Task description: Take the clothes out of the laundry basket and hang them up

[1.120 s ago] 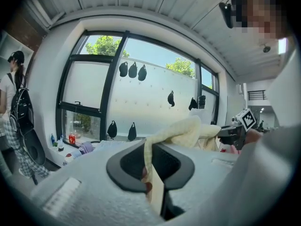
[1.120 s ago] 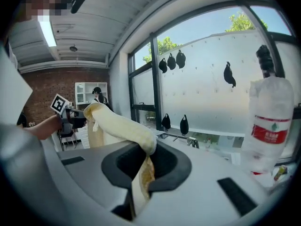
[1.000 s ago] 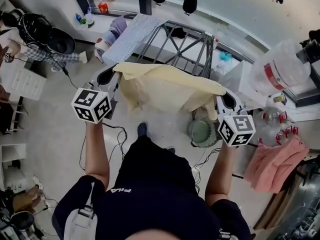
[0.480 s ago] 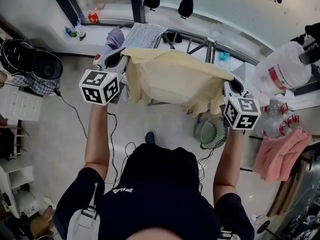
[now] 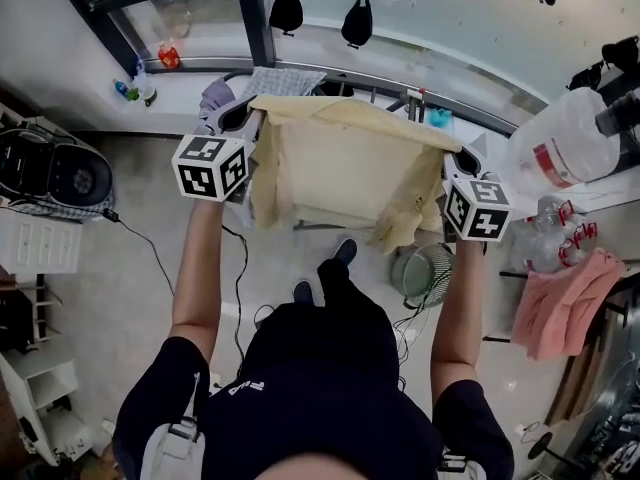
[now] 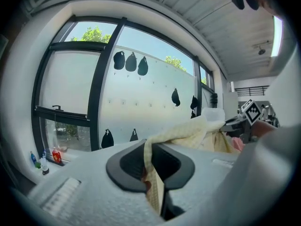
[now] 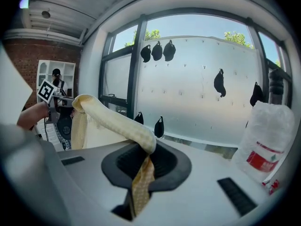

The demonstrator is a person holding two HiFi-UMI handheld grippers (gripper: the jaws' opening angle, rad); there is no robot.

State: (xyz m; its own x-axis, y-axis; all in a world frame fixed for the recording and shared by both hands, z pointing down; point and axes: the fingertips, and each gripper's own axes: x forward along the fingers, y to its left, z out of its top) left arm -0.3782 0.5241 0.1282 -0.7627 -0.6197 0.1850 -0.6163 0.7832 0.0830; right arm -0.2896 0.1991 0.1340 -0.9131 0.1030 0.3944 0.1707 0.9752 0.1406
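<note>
Yellow cloth [image 5: 340,163] between both hand-held grippers [image 5: 236,120] [image 5: 463,160]

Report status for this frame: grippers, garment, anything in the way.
Left gripper shut on yellow cloth. Right gripper shut on its other end. Yellow cloth spread between them, held up. Nothing seen blocking.

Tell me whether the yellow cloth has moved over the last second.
Yes: the yellow cloth has gone forward toward the window, now covering most of the drying rack.

Two tools [image 5: 243,118] [image 5: 458,155], one yellow garment [image 5: 345,158], one pink cloth [image 5: 565,313]
</note>
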